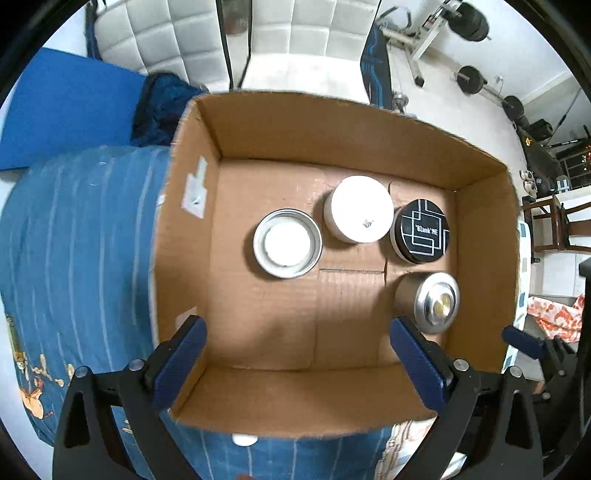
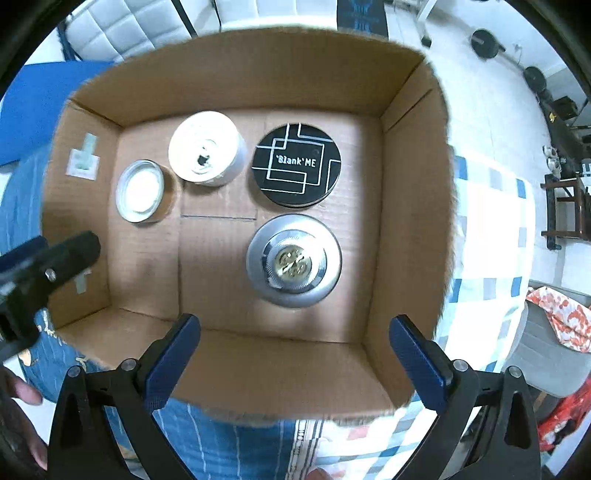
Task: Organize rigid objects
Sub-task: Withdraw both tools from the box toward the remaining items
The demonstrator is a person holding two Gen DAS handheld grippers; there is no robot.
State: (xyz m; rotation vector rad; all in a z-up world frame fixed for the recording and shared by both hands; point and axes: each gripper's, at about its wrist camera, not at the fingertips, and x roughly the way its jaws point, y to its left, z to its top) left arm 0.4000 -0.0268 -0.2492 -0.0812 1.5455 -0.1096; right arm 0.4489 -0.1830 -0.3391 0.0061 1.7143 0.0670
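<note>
Cardboard makes up the open brown box (image 1: 192, 258) that holds all four round things, each standing on the box floor. Toward the left wall sits a shallow silver metal tin with a white inside (image 1: 287, 243), mouth up and apart from the wall. Just beside it, nearer the far wall, stands a white cylindrical jar with a white lid (image 1: 360, 213). Next along the far wall, close to the far right corner, is a flat black round tin with white line work and the words "Blank ME" on its lid (image 1: 421, 230); it stands just beside the white jar. Nearer the front, by the right wall, is a silver metal canister with a domed lid and a gold centre (image 1: 436, 302), just in front of the black tin. A strip of pale tape (image 1: 195, 192) is stuck to the inside of the left wall.

The left gripper (image 1: 297, 363) hovers over the near edge of the box with its blue-padded jaws wide apart and nothing between them. The right gripper (image 2: 294, 360) hangs above the near wall too, jaws equally spread and empty, the silver canister straight ahead of it.

The box rests on a bed covered in a blue striped sheet (image 1: 85, 229). Beyond are a white quilted headboard (image 1: 162, 33), white floor tiles, and dumbbells (image 1: 471, 79) by the wall on the right.
</note>
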